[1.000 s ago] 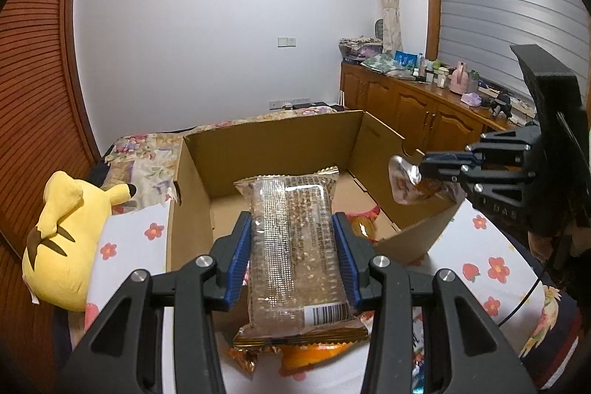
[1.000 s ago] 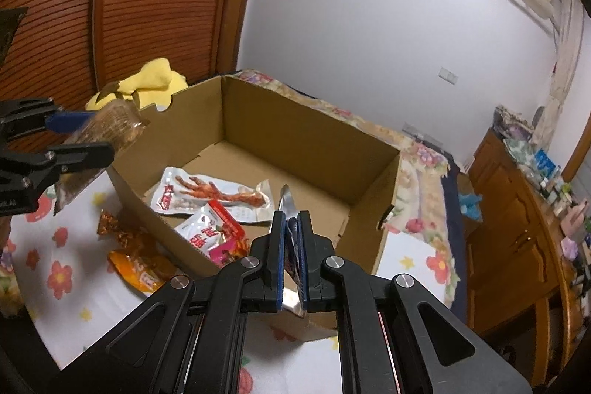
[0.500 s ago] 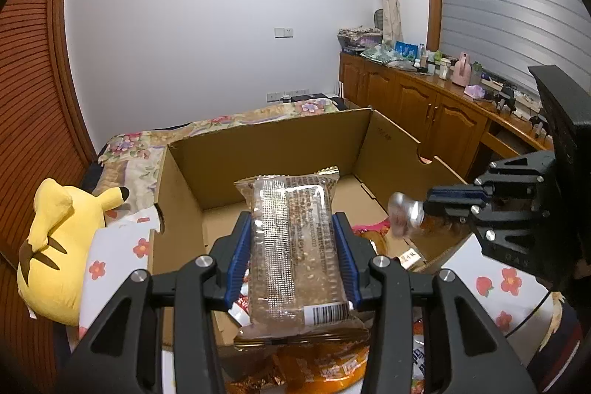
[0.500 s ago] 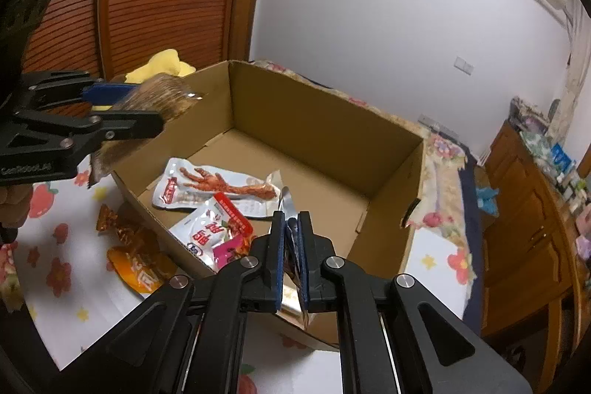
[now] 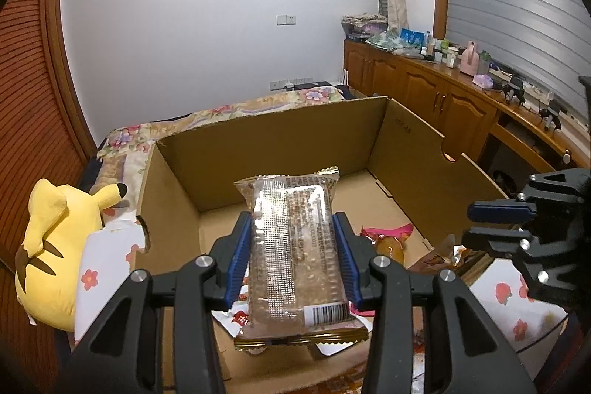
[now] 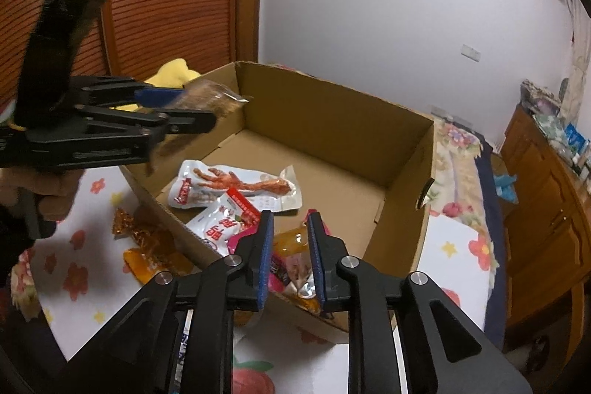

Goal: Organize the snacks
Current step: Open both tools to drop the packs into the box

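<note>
My left gripper [image 5: 291, 220] is shut on a long brown snack bar pack [image 5: 295, 253] with a barcode, held over the near left corner of the open cardboard box [image 5: 280, 135]. In the right wrist view the same gripper [image 6: 184, 106] and pack [image 6: 210, 95] hang above the box's left wall [image 6: 332, 120]. My right gripper [image 6: 290, 220] is over the near wall with its jaws opening and nothing pressed between the pads. An orange packet [image 6: 291, 246] lies below the gap. A chicken-feet packet [image 6: 236, 183] and a white-and-red packet [image 6: 218, 228] lie on the box floor.
Orange wrapped snacks [image 6: 155, 257] lie on the flower-print cloth [image 6: 85, 246] outside the box's left wall. A yellow plush toy [image 5: 55, 246] sits left of the box. A wooden cabinet [image 5: 424, 91] with clutter runs along the right. A person's hand [image 6: 48, 191] holds the left gripper.
The left gripper has carried the bar pack forward over the box. The right gripper's jaws have parted and the silvery packet they held is no longer between them.
</note>
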{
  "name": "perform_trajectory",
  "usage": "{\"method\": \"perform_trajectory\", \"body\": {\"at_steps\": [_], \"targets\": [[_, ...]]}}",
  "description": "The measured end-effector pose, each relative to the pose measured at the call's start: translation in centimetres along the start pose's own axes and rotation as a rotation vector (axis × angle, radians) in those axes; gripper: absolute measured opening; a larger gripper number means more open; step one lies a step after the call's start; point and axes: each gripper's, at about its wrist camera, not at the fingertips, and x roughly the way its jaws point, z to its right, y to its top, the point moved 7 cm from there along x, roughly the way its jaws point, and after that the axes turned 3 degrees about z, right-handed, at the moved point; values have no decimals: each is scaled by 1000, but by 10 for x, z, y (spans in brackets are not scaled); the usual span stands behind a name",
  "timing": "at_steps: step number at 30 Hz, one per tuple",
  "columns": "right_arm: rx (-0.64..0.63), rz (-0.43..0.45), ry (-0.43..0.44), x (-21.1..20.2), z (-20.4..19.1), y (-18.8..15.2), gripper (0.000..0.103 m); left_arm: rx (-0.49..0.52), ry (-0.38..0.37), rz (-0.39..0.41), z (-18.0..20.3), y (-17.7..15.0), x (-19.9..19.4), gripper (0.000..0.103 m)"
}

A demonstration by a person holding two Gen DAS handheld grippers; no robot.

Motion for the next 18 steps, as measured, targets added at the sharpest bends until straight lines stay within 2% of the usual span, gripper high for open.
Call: {"method": "perform_trajectory", "body": {"at_steps": [11, 18], "targets": [[1, 11, -19, -5, -1, -2, 37, -15, 7, -19, -4, -3, 7, 45], [16, 23, -39, -13, 0, 0, 46, -12, 6, -5, -3, -4, -3, 45]]}}
